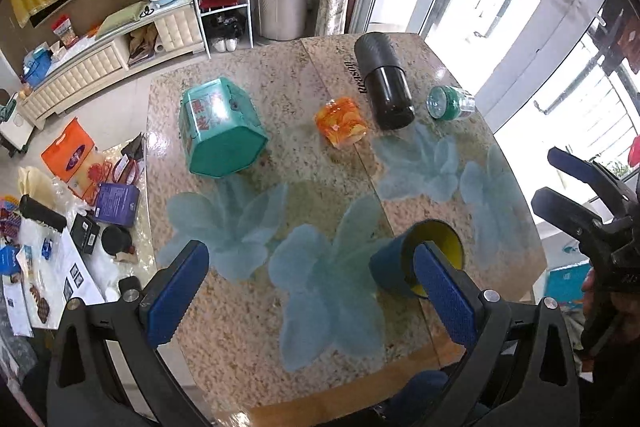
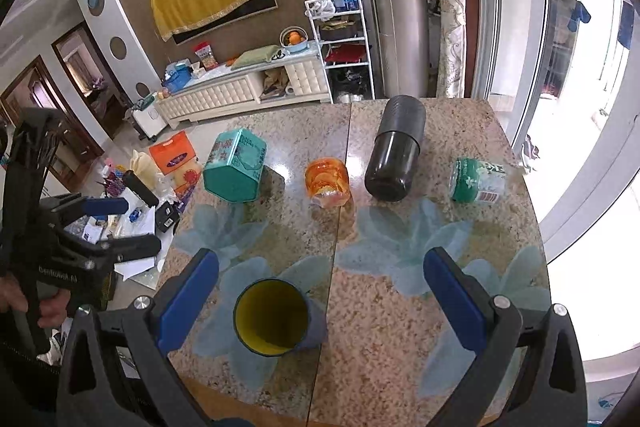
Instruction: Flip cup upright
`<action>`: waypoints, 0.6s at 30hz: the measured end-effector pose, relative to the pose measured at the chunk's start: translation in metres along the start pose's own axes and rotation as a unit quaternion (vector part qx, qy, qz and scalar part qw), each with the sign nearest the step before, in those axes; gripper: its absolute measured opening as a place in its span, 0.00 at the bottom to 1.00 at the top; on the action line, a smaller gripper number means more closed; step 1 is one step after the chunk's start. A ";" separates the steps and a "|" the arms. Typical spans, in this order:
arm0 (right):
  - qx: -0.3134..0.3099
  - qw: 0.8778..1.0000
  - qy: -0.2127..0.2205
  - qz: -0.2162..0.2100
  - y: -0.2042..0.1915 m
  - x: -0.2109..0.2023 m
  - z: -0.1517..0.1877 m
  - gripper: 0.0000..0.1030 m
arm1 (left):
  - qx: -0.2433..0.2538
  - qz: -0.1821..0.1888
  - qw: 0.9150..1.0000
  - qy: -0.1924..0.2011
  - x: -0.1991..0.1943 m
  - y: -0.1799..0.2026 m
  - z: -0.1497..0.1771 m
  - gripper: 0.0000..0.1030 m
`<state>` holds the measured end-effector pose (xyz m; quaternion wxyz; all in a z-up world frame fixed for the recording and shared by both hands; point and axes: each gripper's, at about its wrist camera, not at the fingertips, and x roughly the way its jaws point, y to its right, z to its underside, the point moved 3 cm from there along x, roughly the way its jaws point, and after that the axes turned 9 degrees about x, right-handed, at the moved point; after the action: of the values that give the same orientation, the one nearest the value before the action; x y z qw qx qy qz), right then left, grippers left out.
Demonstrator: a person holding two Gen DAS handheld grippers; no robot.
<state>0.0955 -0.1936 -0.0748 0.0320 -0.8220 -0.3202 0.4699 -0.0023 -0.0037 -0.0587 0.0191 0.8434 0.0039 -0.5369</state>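
A dark blue cup with a yellow inside (image 1: 404,267) (image 2: 276,317) lies on its side on the stone table (image 1: 248,307) near the front edge, its mouth facing the cameras. My left gripper (image 1: 310,295) is open, with its right finger (image 1: 444,299) in front of the cup's mouth. My right gripper (image 2: 320,301) is open above the table, with the cup between its fingers toward the left one. The right gripper also shows at the right edge of the left wrist view (image 1: 568,187), and the left gripper at the left of the right wrist view (image 2: 124,227).
At the back of the table (image 2: 400,307) lie a teal hexagonal tin (image 1: 218,131) (image 2: 236,167), an orange jar (image 1: 340,123) (image 2: 326,183), a black flask (image 1: 386,83) (image 2: 394,155) and a green can (image 1: 450,103) (image 2: 476,181). Clutter covers the floor on the left (image 1: 80,211).
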 end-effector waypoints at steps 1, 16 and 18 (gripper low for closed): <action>0.002 1.000 0.003 -0.001 0.000 -0.003 0.001 1.00 | -0.001 0.004 1.000 0.004 -0.003 0.003 0.001 1.00; 0.020 1.000 0.006 -0.009 0.016 -0.014 0.004 1.00 | 0.003 -0.014 1.000 0.021 -0.022 0.029 0.014 1.00; 0.020 1.000 0.009 -0.011 0.017 -0.016 0.004 1.00 | -0.002 -0.013 1.000 0.022 -0.022 0.029 0.014 1.00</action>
<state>0.0952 -0.2174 -0.0710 0.0562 -0.8219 -0.3191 0.4685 -0.0237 -0.0327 -0.0442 0.0135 0.8549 0.0166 -0.5184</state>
